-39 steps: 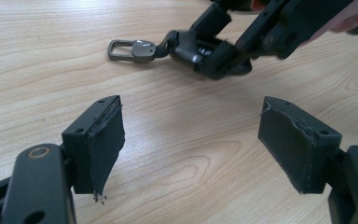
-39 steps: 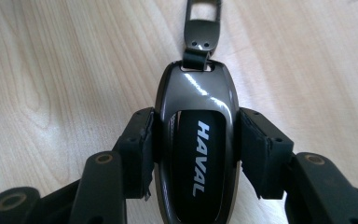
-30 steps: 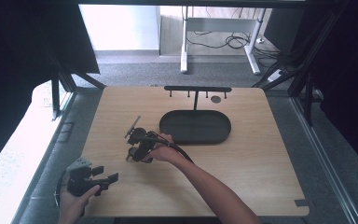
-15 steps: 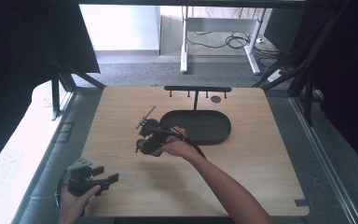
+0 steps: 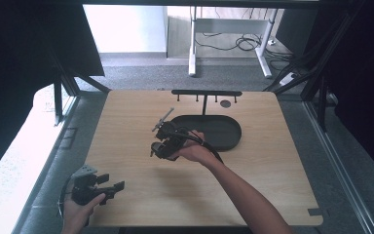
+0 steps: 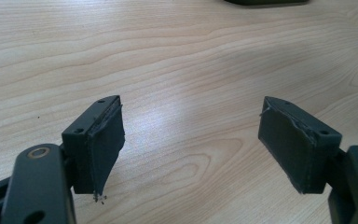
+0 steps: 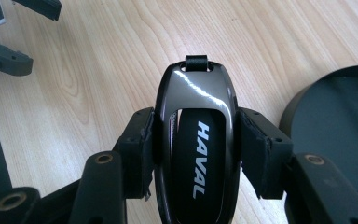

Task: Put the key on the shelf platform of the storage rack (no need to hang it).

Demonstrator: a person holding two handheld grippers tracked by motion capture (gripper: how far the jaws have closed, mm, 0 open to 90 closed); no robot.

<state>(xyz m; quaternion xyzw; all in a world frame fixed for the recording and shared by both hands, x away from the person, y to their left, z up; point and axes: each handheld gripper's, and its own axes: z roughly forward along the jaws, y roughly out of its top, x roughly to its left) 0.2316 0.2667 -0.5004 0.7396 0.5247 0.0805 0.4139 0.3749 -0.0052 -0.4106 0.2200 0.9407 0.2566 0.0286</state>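
A glossy black car key fob marked HAVAL is clamped between the jaws of my right gripper, with its strap loop pointing away from me. In the high view, my right gripper hovers over the middle of the wooden table, just left of the black oval tray. My left gripper is at the table's near left corner. Its pads stand wide apart over bare wood, with nothing between them.
A black rack with small hooks stands at the table's far edge behind the tray, with a round dark disc beside it. The tray's rim lies close on the right of the fob. Dark frame bars lie beyond the table edge.
My right gripper has carried the fob to the right and a little farther away, closer to the tray. The left gripper has stayed in place.
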